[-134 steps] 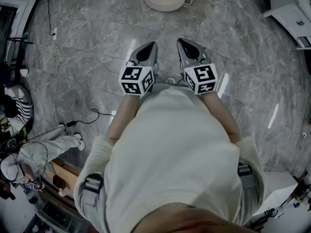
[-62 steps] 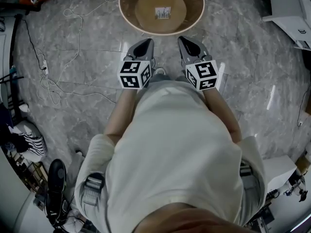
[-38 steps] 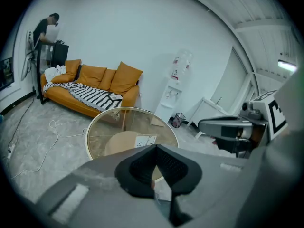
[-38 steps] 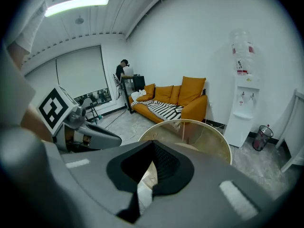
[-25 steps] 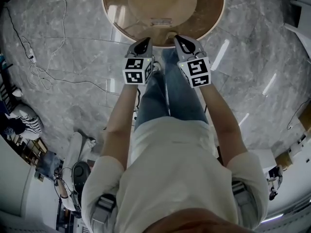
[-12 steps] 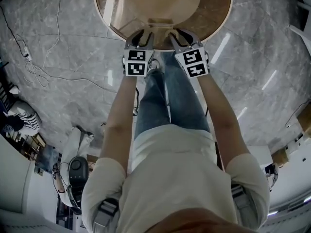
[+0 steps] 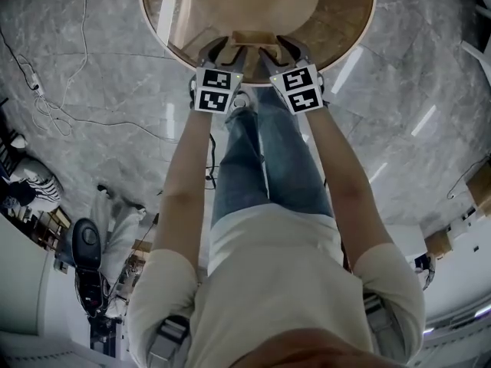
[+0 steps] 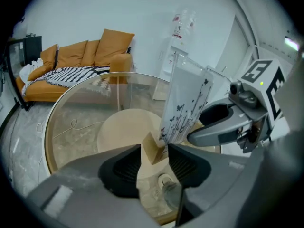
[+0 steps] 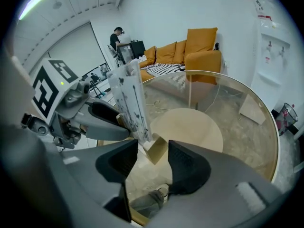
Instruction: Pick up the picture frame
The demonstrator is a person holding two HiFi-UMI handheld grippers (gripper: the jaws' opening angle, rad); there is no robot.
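Left hand-held gripper (image 8: 155, 152): lowered since earlier; jaws, then pressed together, now being opened around the frame base's left end, not pinching it.
Right hand-held gripper (image 9: 153, 148): likewise, at the right end.
Picture frame (image 8: 186, 101): stood upright on the bench (image 7: 337, 21).

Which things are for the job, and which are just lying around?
For the job: picture frame; left gripper and right gripper, jaws opening, a wooden foot between each pair; glass table.
Lying about: sofa, striped blanket, floor cables.

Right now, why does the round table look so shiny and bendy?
Head view: light glare streaks the glass table and the floor. Left gripper view: the wide lens bends its rim and blacks out the corners. Right gripper view: same bending.
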